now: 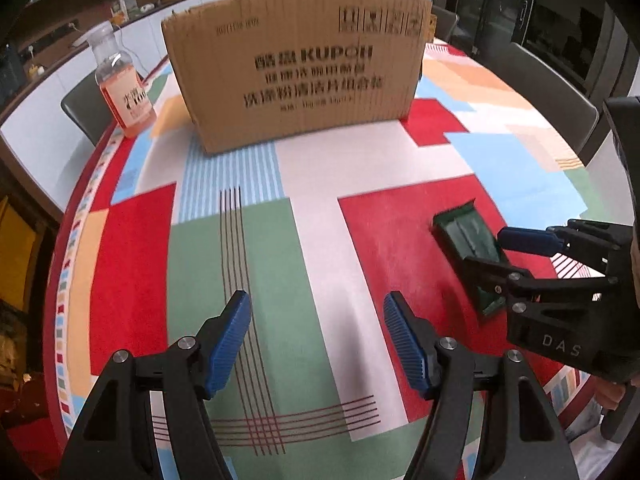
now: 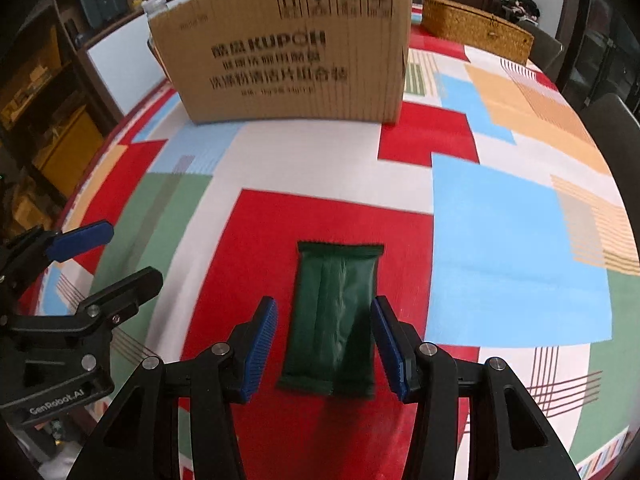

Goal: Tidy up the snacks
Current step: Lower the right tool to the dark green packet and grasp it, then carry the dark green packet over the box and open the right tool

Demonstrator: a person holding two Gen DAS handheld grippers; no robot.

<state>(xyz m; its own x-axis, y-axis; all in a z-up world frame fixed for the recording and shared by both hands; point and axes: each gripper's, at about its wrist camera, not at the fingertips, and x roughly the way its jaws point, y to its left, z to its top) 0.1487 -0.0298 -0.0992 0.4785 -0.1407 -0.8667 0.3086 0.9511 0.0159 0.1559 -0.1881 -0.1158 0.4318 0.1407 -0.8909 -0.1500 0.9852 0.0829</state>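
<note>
The right gripper (image 2: 324, 344) is gaping wide astride the green snack packet (image 2: 334, 320), gripping nothing; the left gripper (image 1: 318, 340) is hovering open and empty, left of the packet.

Matt corrugated cardboard box (image 2: 288, 48), glossy green foil snack packet (image 2: 334, 320), ribbed blue rubbery fingers (image 2: 260, 348).

One green snack packet (image 2: 334, 320), one cardboard box (image 2: 288, 52), one bottle (image 1: 120, 84), one wicker basket (image 2: 476, 26) — two tongs.
</note>
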